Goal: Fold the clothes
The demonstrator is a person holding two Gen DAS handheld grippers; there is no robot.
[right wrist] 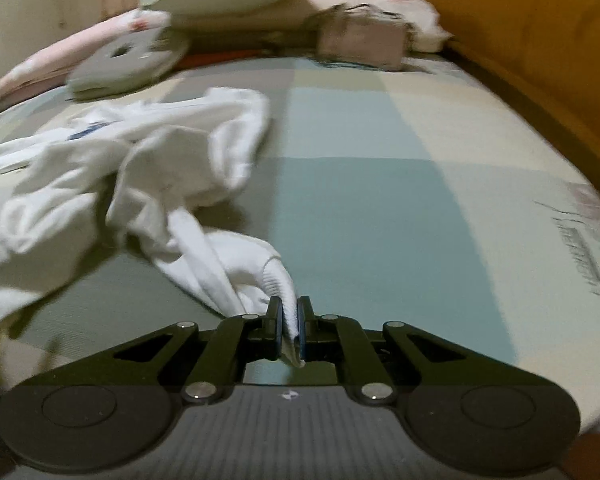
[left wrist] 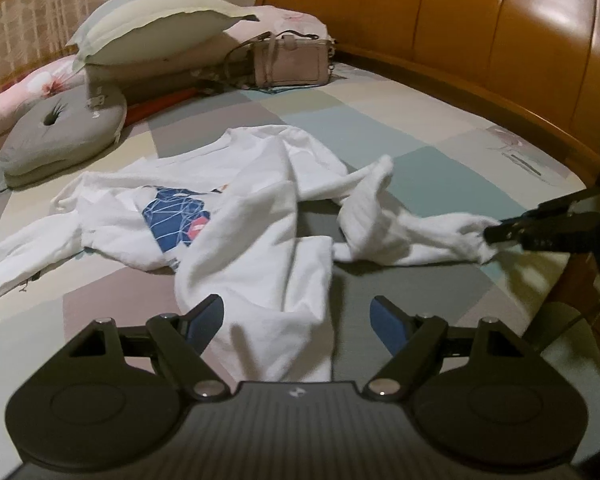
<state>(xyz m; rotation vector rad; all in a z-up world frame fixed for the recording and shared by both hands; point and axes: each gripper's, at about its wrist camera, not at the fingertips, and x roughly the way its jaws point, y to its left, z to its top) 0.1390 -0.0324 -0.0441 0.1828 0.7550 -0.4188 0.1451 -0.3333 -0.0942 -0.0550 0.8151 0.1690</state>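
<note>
- Two hand-held grippers work over a white sweatshirt [left wrist: 236, 216] lying crumpled on a bed [left wrist: 420, 128] with a patchwork sheet.
- Right hand-held gripper [right wrist: 288, 322], at 3 o'clock in the left wrist view, is pressed together, pinching the sweatshirt's sleeve cuff [right wrist: 278, 280].
- Left hand-held gripper [left wrist: 296, 320] stands spread, with the hem between its fingers, untouched.
- Pillows [left wrist: 160, 28] and a handbag [left wrist: 292, 60] sit at 12 o'clock.
</note>
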